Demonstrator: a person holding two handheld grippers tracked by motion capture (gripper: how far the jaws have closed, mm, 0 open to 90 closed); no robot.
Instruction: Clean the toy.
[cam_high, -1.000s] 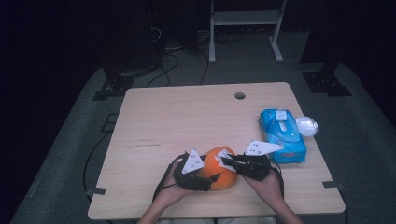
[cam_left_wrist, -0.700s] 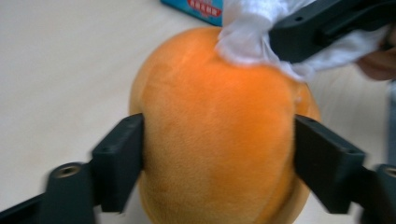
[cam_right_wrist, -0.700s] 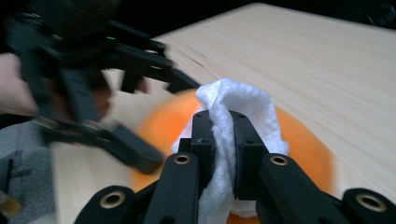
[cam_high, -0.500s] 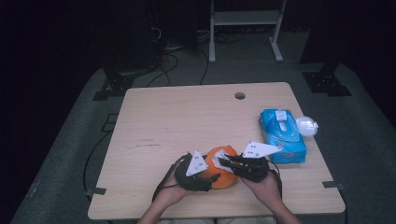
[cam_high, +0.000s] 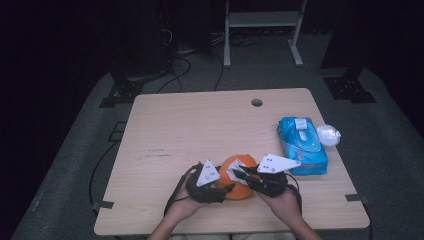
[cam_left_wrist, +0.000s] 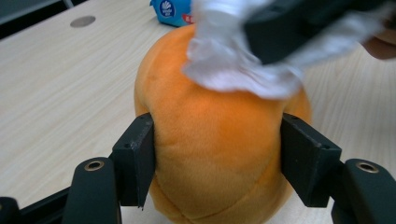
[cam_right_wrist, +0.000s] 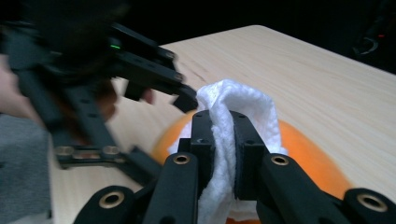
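At the table's (cam_high: 165, 125) near edge, the left gripper (cam_high: 226, 189) has just been closing and its jaws now press both flanks of the orange plush ball (cam_left_wrist: 215, 154), a soft, light thing that will likely dent, so the broad middle is the best hold. The right gripper (cam_right_wrist: 223, 140) is clamped on a limp white tissue (cam_right_wrist: 233, 100) atop the ball, and the blue tissue pack (cam_high: 302, 145) lies right.

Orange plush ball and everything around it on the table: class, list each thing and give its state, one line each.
Orange plush ball: resting on the table, squeezed between the left gripper's jaws.
White wipe: bunched, pinched by the right gripper, lying against the ball's top.
Left gripper: jaws have just been closing, pads on the ball's sides.
Right gripper: shut on the wipe.
Blue wipes pack: lying flat.
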